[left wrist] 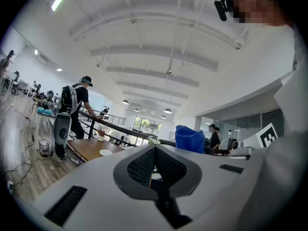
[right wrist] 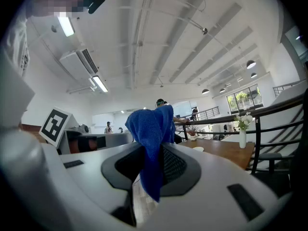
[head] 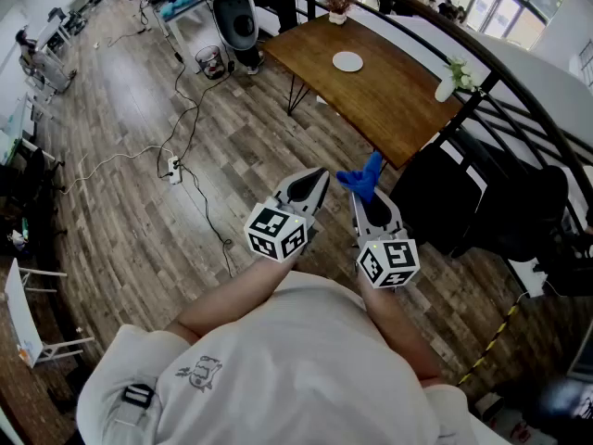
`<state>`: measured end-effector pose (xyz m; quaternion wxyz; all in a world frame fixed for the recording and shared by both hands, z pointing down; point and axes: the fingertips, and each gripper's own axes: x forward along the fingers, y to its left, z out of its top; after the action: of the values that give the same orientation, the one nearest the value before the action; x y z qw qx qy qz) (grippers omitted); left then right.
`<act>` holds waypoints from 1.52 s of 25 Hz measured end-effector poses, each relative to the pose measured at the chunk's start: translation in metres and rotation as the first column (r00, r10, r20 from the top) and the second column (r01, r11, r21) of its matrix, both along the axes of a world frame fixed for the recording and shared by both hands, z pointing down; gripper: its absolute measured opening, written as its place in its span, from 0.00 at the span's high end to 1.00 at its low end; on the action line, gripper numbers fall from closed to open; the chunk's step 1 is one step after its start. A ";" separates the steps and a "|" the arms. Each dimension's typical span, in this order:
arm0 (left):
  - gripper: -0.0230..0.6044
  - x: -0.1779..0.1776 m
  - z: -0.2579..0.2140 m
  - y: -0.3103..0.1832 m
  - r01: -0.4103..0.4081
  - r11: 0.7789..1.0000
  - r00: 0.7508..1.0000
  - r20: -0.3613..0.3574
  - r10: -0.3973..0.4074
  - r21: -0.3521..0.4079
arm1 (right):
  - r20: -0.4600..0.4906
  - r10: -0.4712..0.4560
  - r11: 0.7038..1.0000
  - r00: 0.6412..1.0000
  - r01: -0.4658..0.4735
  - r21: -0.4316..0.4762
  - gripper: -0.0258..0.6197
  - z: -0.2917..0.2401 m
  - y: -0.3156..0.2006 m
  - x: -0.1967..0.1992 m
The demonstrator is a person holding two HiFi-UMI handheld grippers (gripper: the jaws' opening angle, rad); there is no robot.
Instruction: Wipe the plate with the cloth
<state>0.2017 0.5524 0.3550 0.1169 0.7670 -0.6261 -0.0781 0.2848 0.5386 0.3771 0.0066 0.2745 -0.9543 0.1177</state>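
Observation:
A white plate (head: pixel 348 61) lies on a brown wooden table (head: pixel 389 91) ahead of me; it also shows far off as a small white plate (left wrist: pixel 106 152) in the left gripper view and a pale plate (right wrist: pixel 198 149) in the right gripper view. A blue cloth (head: pixel 363 176) is pinched in my right gripper (head: pixel 363 189), and the cloth (right wrist: pixel 155 138) hangs out of the shut jaws. My left gripper (head: pixel 318 176) is shut with nothing in it, level beside the right one, both well short of the table.
A white vase with flowers (head: pixel 450 80) stands at the table's right end, a small plant pot (head: pixel 337 6) at its far end. A black railing (head: pixel 519 109) runs on the right. Cables (head: pixel 185 146) trail over the wooden floor. A person (left wrist: pixel 72 114) stands by the table.

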 end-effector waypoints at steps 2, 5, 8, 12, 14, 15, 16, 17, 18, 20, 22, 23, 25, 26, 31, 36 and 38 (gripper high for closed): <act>0.95 0.001 -0.002 0.000 -0.005 1.000 1.000 -0.004 0.004 -0.004 | -0.001 0.002 1.000 1.000 -0.002 0.008 0.82 -0.004 -0.001 -0.002; 0.95 0.003 -0.003 0.002 -0.016 1.000 1.000 -0.003 0.016 -0.005 | -0.004 0.002 1.000 1.000 -0.002 0.018 0.82 -0.007 0.002 -0.004; 0.95 0.001 -0.001 0.005 -0.019 1.000 1.000 -0.005 0.019 -0.002 | -0.003 0.005 1.000 1.000 -0.005 0.010 0.82 -0.003 0.005 -0.003; 0.95 -0.004 0.005 0.000 -0.026 1.000 1.000 -0.011 0.025 -0.014 | -0.007 0.015 1.000 1.000 -0.015 0.003 0.82 0.001 0.001 -0.003; 0.95 -0.006 0.005 -0.003 -0.030 0.999 0.999 -0.013 0.030 -0.016 | -0.008 0.015 1.000 1.000 -0.015 0.008 0.82 0.001 0.001 -0.005; 0.95 -0.007 0.005 -0.004 -0.032 0.999 0.999 -0.013 0.032 -0.015 | -0.007 0.012 1.000 1.000 -0.012 0.008 0.82 0.001 0.001 -0.007; 0.95 -0.009 0.005 -0.005 -0.035 0.999 0.999 -0.014 0.035 -0.014 | -0.007 0.009 1.000 1.000 -0.009 0.008 0.82 0.001 0.001 -0.010; 0.95 -0.011 0.006 -0.006 -0.040 0.999 0.999 -0.016 0.039 -0.015 | -0.008 0.008 1.000 1.000 -0.008 0.007 0.82 0.002 0.001 -0.014; 0.95 -0.014 0.007 -0.006 -0.045 0.999 0.999 -0.017 0.045 -0.015 | -0.009 0.008 1.000 1.000 -0.008 0.007 0.82 0.002 0.001 -0.018; 0.95 -0.022 0.009 -0.009 -0.054 0.998 0.998 -0.019 0.053 -0.015 | -0.013 0.008 1.000 1.000 -0.008 0.005 0.82 0.004 0.000 -0.028; 0.95 -0.035 0.011 -0.015 -0.054 0.998 0.998 -0.022 0.054 -0.014 | -0.016 0.008 1.000 1.000 -0.008 -0.001 0.82 0.007 -0.006 -0.041; 0.95 -0.043 0.012 -0.019 -0.051 0.999 0.998 -0.023 0.051 -0.015 | -0.018 0.009 1.000 1.000 -0.009 -0.006 0.82 0.009 -0.011 -0.048; 0.95 -0.062 0.015 -0.027 -0.047 0.999 0.999 -0.027 0.046 -0.020 | -0.021 0.014 1.000 1.000 -0.015 -0.015 0.82 0.013 -0.021 -0.064; 0.95 -0.072 0.016 -0.031 -0.047 0.999 0.998 -0.029 0.046 -0.024 | -0.021 0.019 1.000 1.000 -0.019 -0.018 0.82 0.014 -0.026 -0.074; 0.95 -0.135 0.016 -0.050 -0.065 0.997 0.998 -0.023 0.064 -0.034 | -0.023 0.033 0.999 0.999 -0.034 -0.011 0.82 0.012 -0.044 -0.136; 0.95 -0.192 0.013 -0.069 -0.095 0.995 0.995 -0.008 0.095 -0.038 | -0.016 0.068 0.997 0.998 -0.068 -0.021 0.82 0.013 -0.063 -0.189; 0.95 -0.209 0.014 -0.076 -0.102 0.994 0.995 -0.009 0.102 -0.042 | -0.020 0.075 0.997 0.997 -0.075 -0.020 0.82 0.013 -0.068 -0.206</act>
<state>-0.0077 0.4765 0.3695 0.1392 0.7949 -0.5873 -0.0611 0.0792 0.4702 0.3899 0.0141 0.3112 -0.9419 0.1252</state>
